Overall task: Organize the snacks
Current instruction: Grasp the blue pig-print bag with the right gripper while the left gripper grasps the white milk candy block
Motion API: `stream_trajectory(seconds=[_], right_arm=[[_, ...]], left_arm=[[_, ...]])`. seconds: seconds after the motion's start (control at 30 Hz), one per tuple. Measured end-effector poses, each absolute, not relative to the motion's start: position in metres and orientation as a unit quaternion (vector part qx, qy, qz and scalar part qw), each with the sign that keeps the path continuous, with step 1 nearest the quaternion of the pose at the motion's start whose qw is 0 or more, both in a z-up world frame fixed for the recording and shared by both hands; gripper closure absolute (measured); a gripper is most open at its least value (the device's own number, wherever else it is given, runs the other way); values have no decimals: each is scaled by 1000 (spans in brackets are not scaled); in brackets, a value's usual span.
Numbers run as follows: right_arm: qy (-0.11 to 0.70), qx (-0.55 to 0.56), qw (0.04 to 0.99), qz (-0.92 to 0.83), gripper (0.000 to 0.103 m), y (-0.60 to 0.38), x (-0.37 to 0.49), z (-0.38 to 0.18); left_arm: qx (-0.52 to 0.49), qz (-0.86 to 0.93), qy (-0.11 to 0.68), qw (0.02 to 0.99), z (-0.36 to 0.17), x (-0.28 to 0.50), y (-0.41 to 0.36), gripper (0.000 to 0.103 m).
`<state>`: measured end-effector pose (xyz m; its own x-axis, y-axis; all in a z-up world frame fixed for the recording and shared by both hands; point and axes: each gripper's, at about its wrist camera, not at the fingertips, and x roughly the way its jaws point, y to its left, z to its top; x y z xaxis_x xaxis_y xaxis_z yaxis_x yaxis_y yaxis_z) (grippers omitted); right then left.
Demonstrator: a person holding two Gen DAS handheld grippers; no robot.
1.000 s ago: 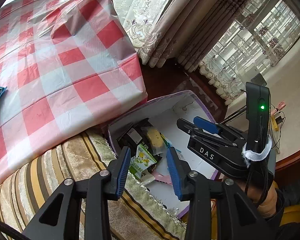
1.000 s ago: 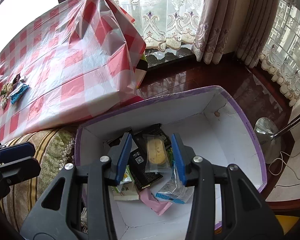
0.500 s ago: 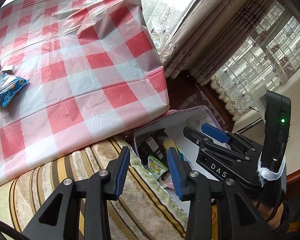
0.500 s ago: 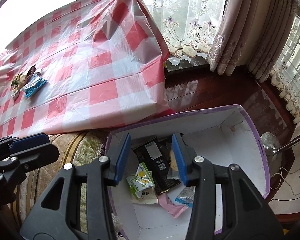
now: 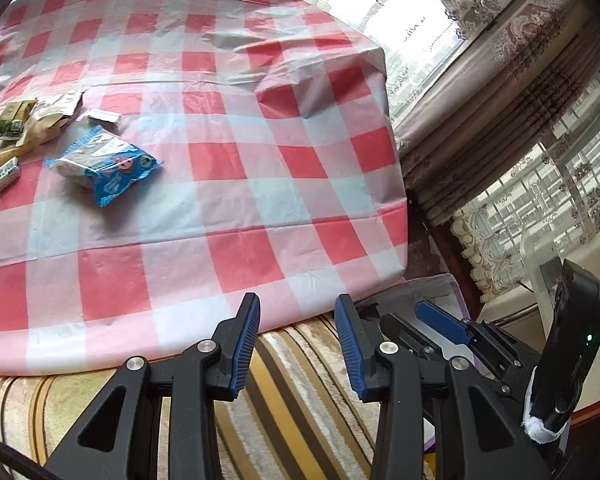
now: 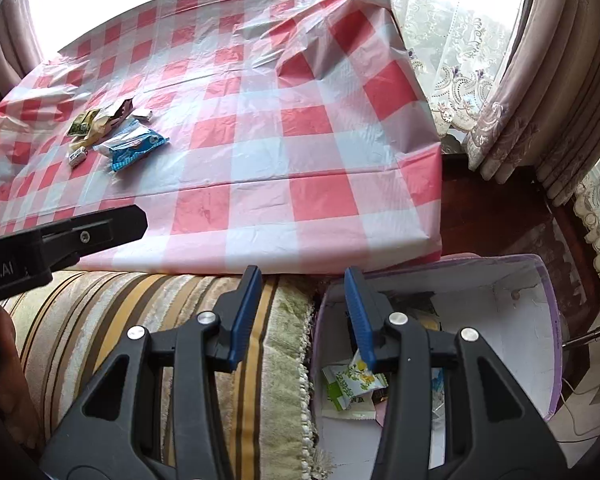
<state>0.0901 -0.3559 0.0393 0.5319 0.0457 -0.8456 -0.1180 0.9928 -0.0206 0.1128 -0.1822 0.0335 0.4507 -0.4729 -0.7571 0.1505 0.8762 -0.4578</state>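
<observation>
A blue snack packet point(image 5: 104, 166) lies on the red-checked tablecloth point(image 5: 236, 168) at the left, beside several small wrappers point(image 5: 24, 128); both show in the right wrist view too, the packet point(image 6: 136, 148) and the wrappers point(image 6: 100, 120). A purple-edged white box point(image 6: 540, 320) on the floor holds a green-and-white packet point(image 6: 352, 384) and other snacks. My left gripper point(image 5: 296, 344) is open and empty over the striped cushion. My right gripper point(image 6: 300, 312) is open and empty above the cushion and the box's left rim.
A striped cushion point(image 6: 140, 320) lies between the table edge and me. Curtains point(image 6: 540, 100) and a dark wooden sill point(image 6: 496, 208) stand at the right. The right gripper's body point(image 5: 460, 336) is next to my left one.
Both grippers have lifted and swung left, away from the box toward the table. The snacks on the tablecloth have come into fuller view. Both stayed open.
</observation>
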Motion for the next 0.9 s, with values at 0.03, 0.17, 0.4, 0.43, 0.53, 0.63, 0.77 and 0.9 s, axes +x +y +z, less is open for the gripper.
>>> stream_trajectory(seconds=[0.03,0.17,0.4,0.43,0.53,0.63,0.77,0.9], right_arm=[[480,-44,874,54,56,-348,92,39],[479,-56,872,80,56,-321,101,38],[482,-64,866,120,56,-281,123,34],[482,-66,865,124,56,-276,127,34],[483,-71,861,144,56,-259,138,31],[479,-85,858,166,53,-242,148,29],[469,-101,856,190,45,-220,165,28],[457,-110,857,211,37,-201,179,28]], left_arm=[[-173,-177,488,837,33,115,-172,63],[-205,-130,476,845,29,124,-128,63],[-264,-41,469,842,9,136,-42,63],[-272,-28,468,840,6,137,-32,63],[-288,0,467,836,-3,142,-5,63],[-301,22,462,834,-10,147,17,63],[-310,42,457,833,-16,153,39,63],[-308,56,459,832,-22,167,49,63]])
